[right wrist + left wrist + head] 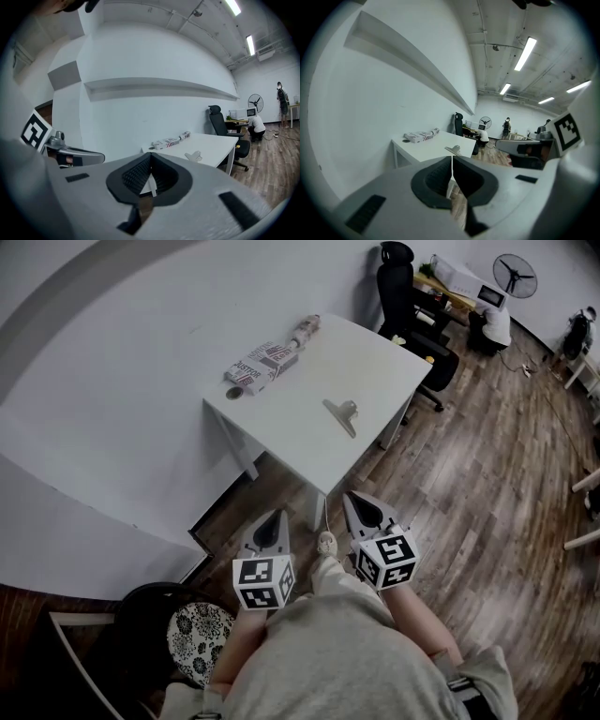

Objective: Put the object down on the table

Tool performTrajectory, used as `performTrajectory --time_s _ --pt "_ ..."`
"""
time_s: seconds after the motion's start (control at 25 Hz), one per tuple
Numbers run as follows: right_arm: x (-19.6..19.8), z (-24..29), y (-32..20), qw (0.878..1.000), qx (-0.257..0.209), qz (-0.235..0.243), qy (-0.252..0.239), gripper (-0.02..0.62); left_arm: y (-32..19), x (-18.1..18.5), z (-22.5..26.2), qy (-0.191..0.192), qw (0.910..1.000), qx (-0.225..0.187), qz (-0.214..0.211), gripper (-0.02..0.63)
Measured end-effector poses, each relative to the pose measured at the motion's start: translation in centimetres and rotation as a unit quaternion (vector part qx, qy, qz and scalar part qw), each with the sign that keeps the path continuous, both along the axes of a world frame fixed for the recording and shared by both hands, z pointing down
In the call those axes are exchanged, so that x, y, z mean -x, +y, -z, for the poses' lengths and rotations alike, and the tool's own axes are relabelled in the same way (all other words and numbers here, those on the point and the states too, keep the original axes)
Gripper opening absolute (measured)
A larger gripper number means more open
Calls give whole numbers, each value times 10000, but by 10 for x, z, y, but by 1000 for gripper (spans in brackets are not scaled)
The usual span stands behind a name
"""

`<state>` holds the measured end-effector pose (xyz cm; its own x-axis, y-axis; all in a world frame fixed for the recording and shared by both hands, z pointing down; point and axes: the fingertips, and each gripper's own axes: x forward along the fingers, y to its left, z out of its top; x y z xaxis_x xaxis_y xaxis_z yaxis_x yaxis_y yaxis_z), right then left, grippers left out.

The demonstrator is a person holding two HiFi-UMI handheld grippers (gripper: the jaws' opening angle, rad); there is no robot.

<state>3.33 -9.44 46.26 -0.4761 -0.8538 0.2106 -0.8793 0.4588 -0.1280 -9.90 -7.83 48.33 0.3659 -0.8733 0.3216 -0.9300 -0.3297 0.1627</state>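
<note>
A pale metal clip (pixel 342 414) lies by itself on the white table (pixel 375 362), close to the front edge. It also shows small in the left gripper view, clip (pixel 453 150), and in the right gripper view, clip (pixel 193 156). My left gripper (pixel 275 517) and right gripper (pixel 361 503) hang side by side near my body, short of the table's front corner and lower than its top. Both have their jaws shut with nothing between them. The left gripper (pixel 452 160) and the right gripper (pixel 150 155) both point toward the table.
A printed box (pixel 261 364) and a wrapped roll (pixel 305 331) lie at the table's far edge by the wall. A black office chair (pixel 405 294) stands behind the table, a fan (pixel 515 276) farther off. A patterned cushion (pixel 197 638) sits at my lower left.
</note>
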Motion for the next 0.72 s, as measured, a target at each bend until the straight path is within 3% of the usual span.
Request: performTrajectory --time_s 0.72 --pt "7 5 -3 9999 -47 96 65 -2 -8 2 1 11 10000 7 -36 11"
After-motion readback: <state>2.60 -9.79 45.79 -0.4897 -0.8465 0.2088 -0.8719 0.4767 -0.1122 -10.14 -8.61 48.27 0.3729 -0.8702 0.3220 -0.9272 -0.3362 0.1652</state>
